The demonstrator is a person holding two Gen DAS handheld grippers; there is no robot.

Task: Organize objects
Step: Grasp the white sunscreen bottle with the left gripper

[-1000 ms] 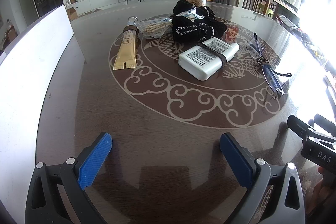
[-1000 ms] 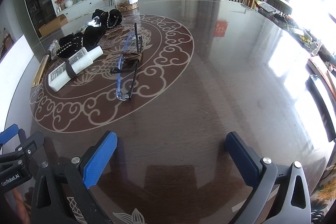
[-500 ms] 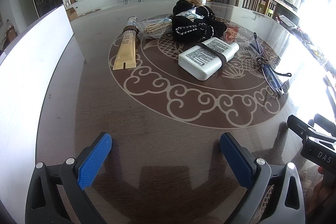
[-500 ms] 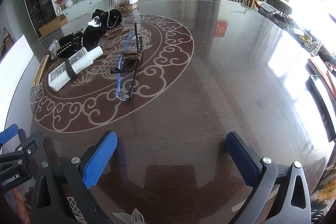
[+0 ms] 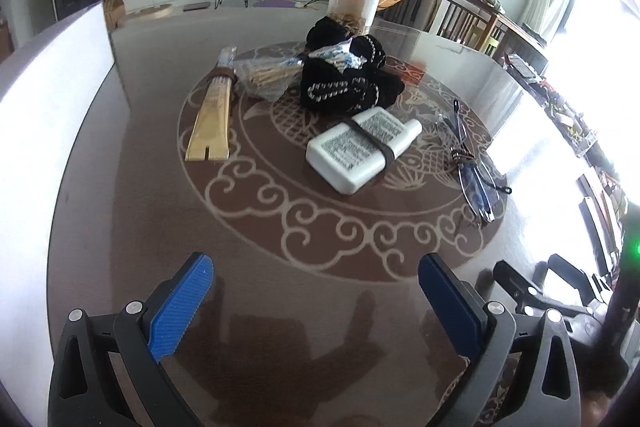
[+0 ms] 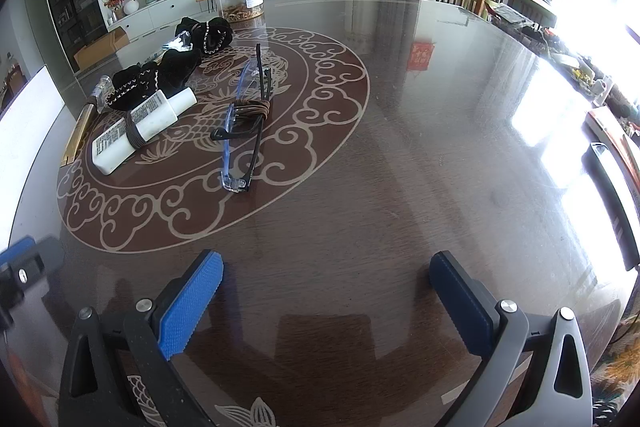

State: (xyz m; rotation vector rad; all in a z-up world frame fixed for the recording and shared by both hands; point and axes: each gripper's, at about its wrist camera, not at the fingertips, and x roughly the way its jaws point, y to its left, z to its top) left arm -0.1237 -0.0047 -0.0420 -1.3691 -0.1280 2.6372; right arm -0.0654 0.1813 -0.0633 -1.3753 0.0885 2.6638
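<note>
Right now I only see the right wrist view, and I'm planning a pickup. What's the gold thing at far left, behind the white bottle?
Observer: A flat gold tube, apart from the white bottle, with a brown band near its cap.
Operator: Anything between it and the black cloth?
Observer: A clear packet of thin wooden sticks, reaching onto the black cloth.
Operator: Is the left gripper free?
Observer: The left gripper is open, holding nothing.

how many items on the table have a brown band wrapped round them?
3: flat gold tube at left, white rectangular bottle mid-table, blue-framed glasses at right. Others may hide behind the black cloth.
</note>
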